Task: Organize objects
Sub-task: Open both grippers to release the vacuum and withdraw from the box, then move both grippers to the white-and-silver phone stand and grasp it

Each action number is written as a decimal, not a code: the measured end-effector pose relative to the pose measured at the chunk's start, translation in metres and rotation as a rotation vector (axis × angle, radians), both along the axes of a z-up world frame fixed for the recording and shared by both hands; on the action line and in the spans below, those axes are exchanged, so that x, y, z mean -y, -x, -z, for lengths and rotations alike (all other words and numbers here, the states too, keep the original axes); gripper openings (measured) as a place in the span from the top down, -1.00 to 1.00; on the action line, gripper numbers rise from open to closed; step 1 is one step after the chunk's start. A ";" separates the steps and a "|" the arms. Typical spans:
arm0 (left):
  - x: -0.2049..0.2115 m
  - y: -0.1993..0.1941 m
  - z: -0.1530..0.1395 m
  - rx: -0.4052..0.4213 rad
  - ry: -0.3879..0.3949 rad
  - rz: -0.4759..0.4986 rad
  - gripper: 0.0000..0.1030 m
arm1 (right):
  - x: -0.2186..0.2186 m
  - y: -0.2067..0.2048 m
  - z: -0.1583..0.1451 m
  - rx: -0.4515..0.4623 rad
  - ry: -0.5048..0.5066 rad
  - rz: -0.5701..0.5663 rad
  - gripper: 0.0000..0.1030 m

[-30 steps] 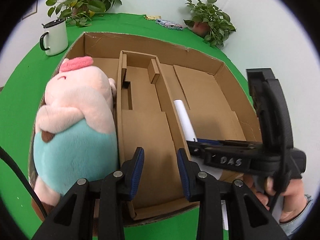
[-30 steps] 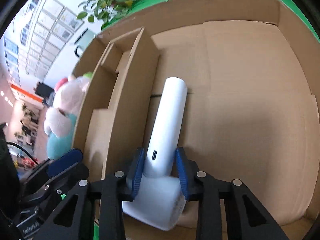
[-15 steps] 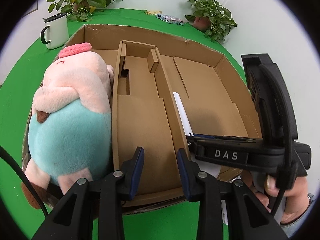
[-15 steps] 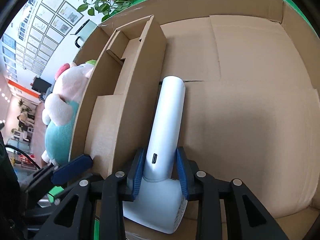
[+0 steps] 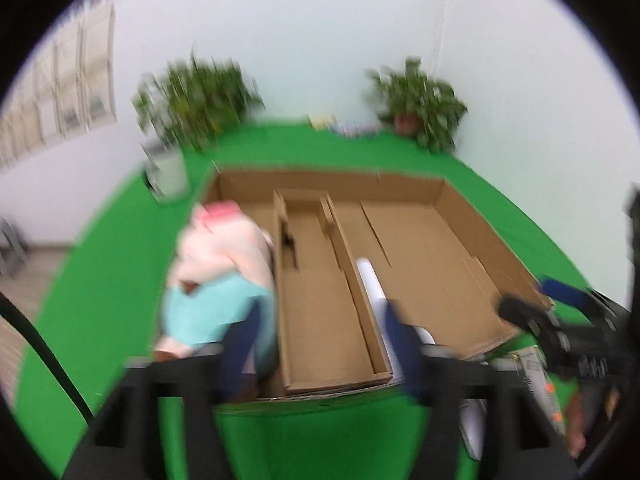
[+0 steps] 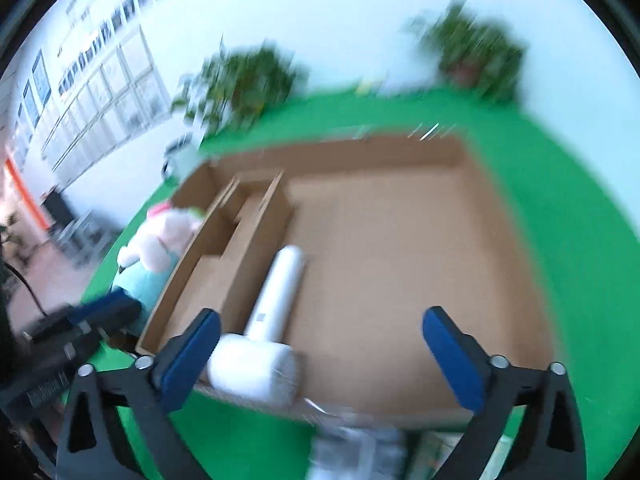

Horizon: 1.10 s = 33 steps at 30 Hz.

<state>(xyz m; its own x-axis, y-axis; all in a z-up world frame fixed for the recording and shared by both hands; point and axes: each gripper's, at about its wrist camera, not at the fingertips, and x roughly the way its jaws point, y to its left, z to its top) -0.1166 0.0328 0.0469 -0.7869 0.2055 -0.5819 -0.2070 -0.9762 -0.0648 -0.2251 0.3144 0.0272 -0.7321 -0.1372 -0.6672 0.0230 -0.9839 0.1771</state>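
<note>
A cardboard box [image 5: 460, 216] with dividers sits on the green table. A pink and teal plush pig [image 5: 216, 276] lies in its left compartment and also shows in the right wrist view [image 6: 156, 248]. A white handheld device [image 6: 268, 320] lies in the big right compartment against the divider, and shows in the left wrist view [image 5: 370, 280]. My right gripper [image 6: 320, 348] is open and empty, pulled back above the box's near edge. My left gripper [image 5: 324, 340] is open and empty, back over the near edge. Both views are blurred.
A white mug [image 5: 168, 172] stands left of the box. Two potted plants [image 5: 200, 104] [image 5: 420, 100] stand at the table's far edge by the wall. Packaged items [image 6: 360, 452] lie on the green cloth [image 5: 100, 280] in front of the box.
My right gripper has opened and let go of the white device, then pulled back and up. My left gripper has also opened wider and pulled back and up from the box.
</note>
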 end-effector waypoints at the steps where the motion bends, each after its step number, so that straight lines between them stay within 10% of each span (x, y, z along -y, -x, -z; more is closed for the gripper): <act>1: -0.001 -0.016 -0.004 -0.067 0.017 -0.028 -0.76 | -0.002 -0.021 -0.001 -0.038 -0.032 0.033 -0.98; 16: -0.032 -0.110 0.013 -0.092 0.061 -0.043 -0.77 | 0.012 -0.189 0.027 -0.201 -0.197 0.041 -0.98; 33: -0.028 -0.128 0.017 -0.128 0.033 -0.055 -0.77 | 0.021 -0.207 0.018 -0.198 -0.174 0.014 -0.98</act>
